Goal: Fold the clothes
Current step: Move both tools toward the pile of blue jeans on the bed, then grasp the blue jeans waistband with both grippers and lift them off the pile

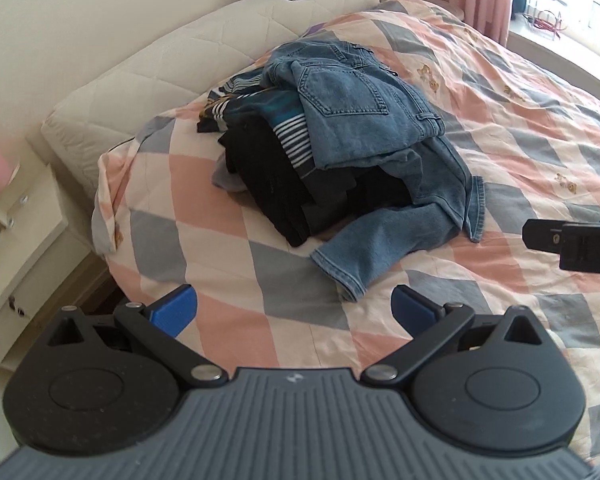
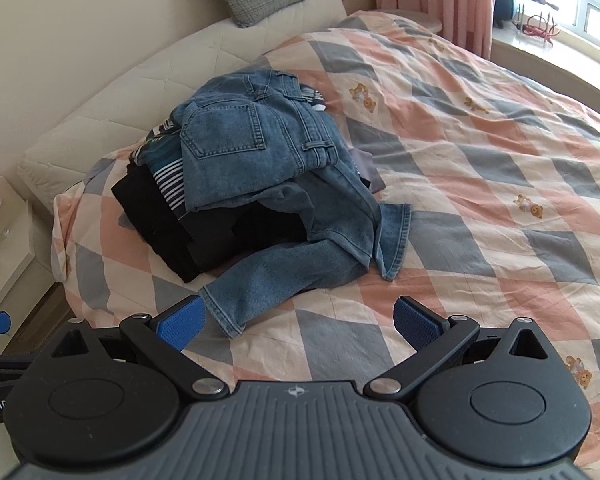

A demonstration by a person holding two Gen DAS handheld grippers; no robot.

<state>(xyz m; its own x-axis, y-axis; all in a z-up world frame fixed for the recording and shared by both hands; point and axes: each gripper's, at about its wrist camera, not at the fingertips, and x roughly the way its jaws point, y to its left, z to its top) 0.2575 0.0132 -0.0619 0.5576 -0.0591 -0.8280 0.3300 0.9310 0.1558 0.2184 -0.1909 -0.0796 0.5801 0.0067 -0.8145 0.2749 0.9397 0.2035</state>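
Sprawling over a stack of dark folded clothes (image 1: 276,184), the blue jeans (image 1: 352,112) lie on the checked quilt (image 1: 520,128) of the bed, one leg trailing off the stack toward both grippers. Near that leg's hem, the left gripper (image 1: 294,308) and right gripper (image 2: 300,320) hover with fingers spread wide, holding nothing.

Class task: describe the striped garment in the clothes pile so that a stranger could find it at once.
Start at the checked quilt and find the clothes pile near the headboard. The striped garment is sandwiched between the blue jeans on top and black clothes below. It alone has thin white stripes and a teal band.
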